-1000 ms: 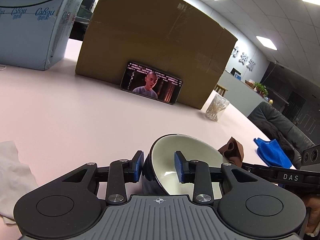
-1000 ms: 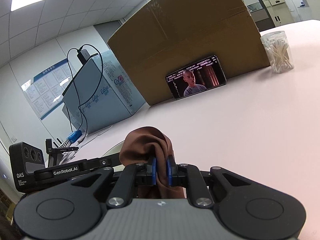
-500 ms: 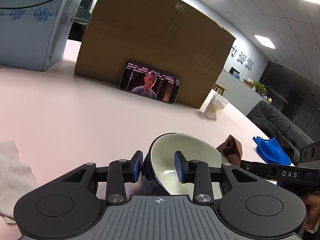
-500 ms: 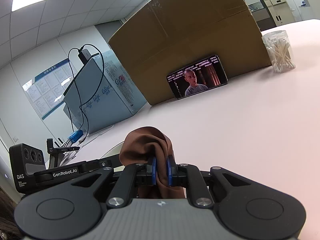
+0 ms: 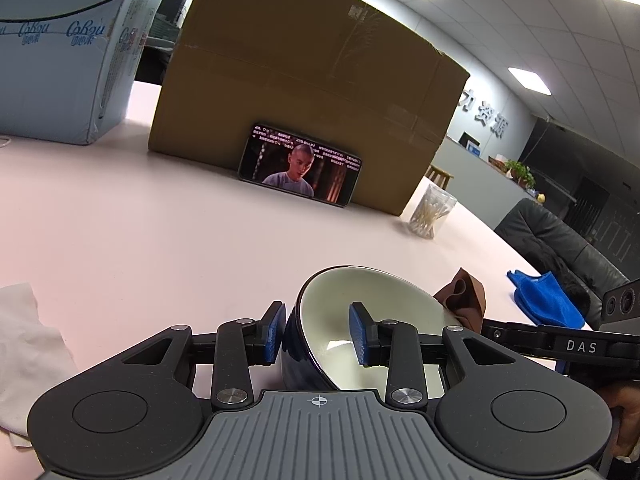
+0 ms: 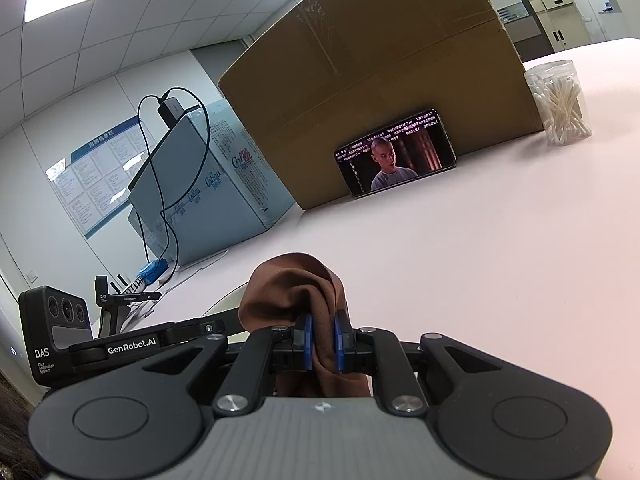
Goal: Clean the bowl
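Observation:
A bowl (image 5: 372,312), dark blue outside and cream inside, sits tilted on the pink table (image 5: 160,248) close in front of my left gripper (image 5: 318,334). The left jaws straddle the bowl's near rim, one pad outside and one pad inside, with gaps on both sides. My right gripper (image 6: 322,342) is shut on a brown cloth (image 6: 294,284), which bulges up above the pads. The brown cloth also shows in the left wrist view (image 5: 464,300), just beyond the bowl's right rim. Only a thin pale arc of the bowl shows behind the cloth in the right wrist view.
A big cardboard box (image 5: 304,92) stands at the back with a phone (image 5: 300,164) playing video leaning on it. A jar of cotton swabs (image 5: 430,210) stands to its right. A blue cloth (image 5: 544,300) lies far right, a white tissue (image 5: 24,344) near left, a blue-grey box (image 5: 60,52) back left.
The left wrist view has shifted slightly; the bowl stays between the left jaws. The right gripper keeps its hold on the brown cloth and has barely moved.

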A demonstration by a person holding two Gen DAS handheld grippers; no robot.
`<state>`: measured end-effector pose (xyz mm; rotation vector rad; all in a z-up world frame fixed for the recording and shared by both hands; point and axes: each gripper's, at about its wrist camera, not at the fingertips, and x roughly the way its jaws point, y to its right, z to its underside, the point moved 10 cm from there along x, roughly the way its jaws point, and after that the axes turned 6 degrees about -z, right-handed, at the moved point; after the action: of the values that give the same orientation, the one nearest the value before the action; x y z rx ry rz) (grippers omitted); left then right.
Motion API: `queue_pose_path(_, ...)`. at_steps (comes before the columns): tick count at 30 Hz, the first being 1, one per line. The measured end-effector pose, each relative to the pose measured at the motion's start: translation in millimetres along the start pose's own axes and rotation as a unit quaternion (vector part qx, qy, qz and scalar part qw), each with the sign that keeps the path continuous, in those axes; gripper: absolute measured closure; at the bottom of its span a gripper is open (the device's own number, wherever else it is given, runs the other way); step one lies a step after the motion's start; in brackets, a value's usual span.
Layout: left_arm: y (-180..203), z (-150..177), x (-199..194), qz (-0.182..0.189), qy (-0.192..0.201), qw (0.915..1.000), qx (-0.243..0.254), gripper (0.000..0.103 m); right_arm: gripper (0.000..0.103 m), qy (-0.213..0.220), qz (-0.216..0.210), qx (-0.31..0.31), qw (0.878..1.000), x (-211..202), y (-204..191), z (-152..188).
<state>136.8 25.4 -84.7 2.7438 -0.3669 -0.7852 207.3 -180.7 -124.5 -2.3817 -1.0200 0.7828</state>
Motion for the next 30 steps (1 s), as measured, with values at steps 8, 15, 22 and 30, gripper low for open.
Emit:
queue_pose_path(8, -1.2, 0.2, 0.2, -0.001, 0.0, 1.0, 0.001, 0.071, 0.089, -0.001, 0.001, -0.001, 1.0, 2.4, -1.1, -0.2)
queue_pose_path(15, -0.4, 0.7, 1.2, -0.003, -0.002, 1.0, 0.003, 0.07, 0.089, -0.005, 0.008, -0.008, 1.0, 7.2, -1.1, -3.5)
queue_pose_path(22, 0.0, 0.9, 1.9, -0.005, -0.003, 1.0, 0.005, 0.07, 0.089, -0.005, -0.003, 0.003, 1.0, 9.6, 2.5, -6.1)
queue_pose_path(30, -3.6, 3.6, 3.0, 0.001, -0.012, 0.9999, 0.0, 0.07, 0.089, -0.015, -0.001, -0.019, 1.0, 3.5, -4.1, -3.8)
